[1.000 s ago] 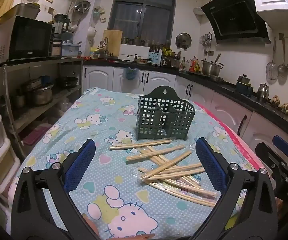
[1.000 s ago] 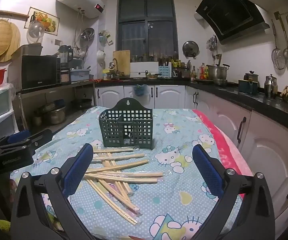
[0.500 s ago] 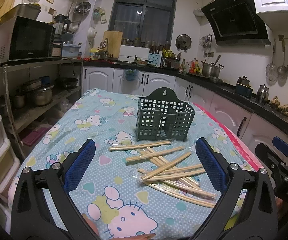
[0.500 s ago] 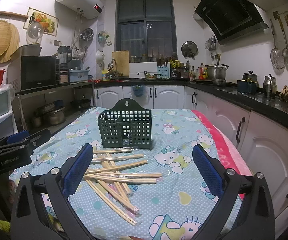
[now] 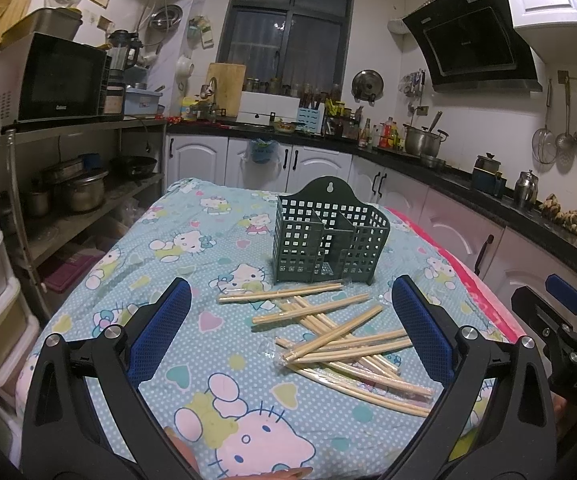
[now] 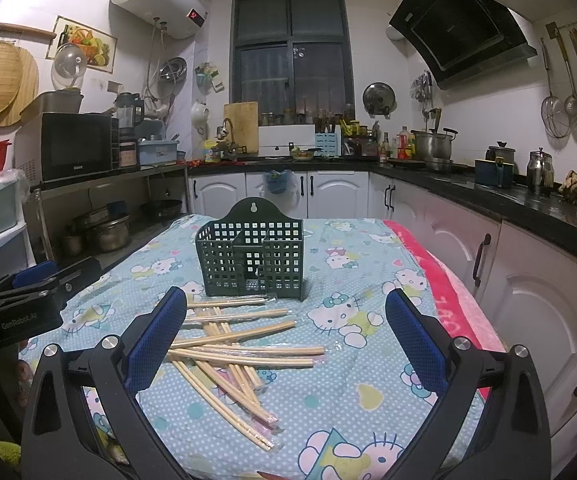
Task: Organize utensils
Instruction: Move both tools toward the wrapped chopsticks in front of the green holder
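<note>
I am holding both grippers above the near edge of the table covered by a light blue cartoon-cat patterned cloth. The left gripper is hanging with its blue-padded jaws spread wide and nothing between them; the right gripper is doing the same, jaws wide apart and empty.

The loose pile of pale wooden chopsticks is lying flat on the cloth, just in front of the dark green perforated plastic utensil holder. In the right wrist view the pile is sitting low and left of centre. The sticks are crossing one another: the ones nearest the holder are running roughly side to side, parallel to its front wall, while the nearer ones are angling diagonally toward me. Some appear to be in clear plastic sleeves.

The holder is standing upright, its arched hanging tab at the back, inner dividers splitting it into compartments. I am seeing no utensils standing in any compartment.
</note>
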`<move>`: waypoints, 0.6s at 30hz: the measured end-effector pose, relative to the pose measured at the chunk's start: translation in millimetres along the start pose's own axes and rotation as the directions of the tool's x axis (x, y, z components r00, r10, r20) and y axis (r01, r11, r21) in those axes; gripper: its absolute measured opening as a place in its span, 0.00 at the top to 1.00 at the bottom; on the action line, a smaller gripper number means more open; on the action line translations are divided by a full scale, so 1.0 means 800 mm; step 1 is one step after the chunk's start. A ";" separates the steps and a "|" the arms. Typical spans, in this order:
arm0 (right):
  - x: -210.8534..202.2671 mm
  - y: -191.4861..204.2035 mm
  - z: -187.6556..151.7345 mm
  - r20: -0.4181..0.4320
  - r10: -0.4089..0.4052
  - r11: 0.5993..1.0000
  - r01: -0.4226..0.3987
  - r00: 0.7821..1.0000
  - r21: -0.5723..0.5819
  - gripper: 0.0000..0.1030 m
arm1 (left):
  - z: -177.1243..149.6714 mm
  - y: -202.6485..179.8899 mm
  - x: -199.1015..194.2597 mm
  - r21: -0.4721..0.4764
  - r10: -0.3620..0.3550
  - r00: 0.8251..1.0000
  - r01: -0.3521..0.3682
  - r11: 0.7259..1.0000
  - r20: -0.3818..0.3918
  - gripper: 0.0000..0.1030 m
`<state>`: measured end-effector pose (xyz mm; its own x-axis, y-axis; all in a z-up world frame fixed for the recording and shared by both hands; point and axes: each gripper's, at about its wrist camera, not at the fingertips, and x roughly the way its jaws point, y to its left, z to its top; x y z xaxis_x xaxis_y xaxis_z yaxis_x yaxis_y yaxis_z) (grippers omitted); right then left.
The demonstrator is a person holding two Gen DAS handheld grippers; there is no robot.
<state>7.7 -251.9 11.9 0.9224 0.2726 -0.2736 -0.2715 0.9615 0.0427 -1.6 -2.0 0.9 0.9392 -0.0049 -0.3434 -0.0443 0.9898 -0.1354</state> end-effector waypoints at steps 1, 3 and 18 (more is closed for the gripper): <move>0.000 0.000 0.000 0.000 0.002 1.000 -0.002 1.000 -0.001 0.06 | 0.000 0.000 0.000 0.001 0.002 1.000 -0.002 1.000 0.001 0.10; 0.000 0.000 0.000 0.000 0.002 1.000 -0.002 1.000 -0.001 0.06 | 0.000 0.000 0.000 0.000 0.000 1.000 0.000 1.000 0.001 0.10; 0.000 -0.001 0.000 0.000 0.002 1.000 -0.002 1.000 -0.001 0.06 | 0.021 -0.003 -0.002 -0.010 0.003 1.000 -0.003 1.000 -0.012 0.10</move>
<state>7.7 -252.3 11.5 0.9218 0.2749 -0.2735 -0.2739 0.9608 0.0428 3.0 -1.7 17.6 0.9348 -0.0041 -0.3552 -0.0502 0.9884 -0.1436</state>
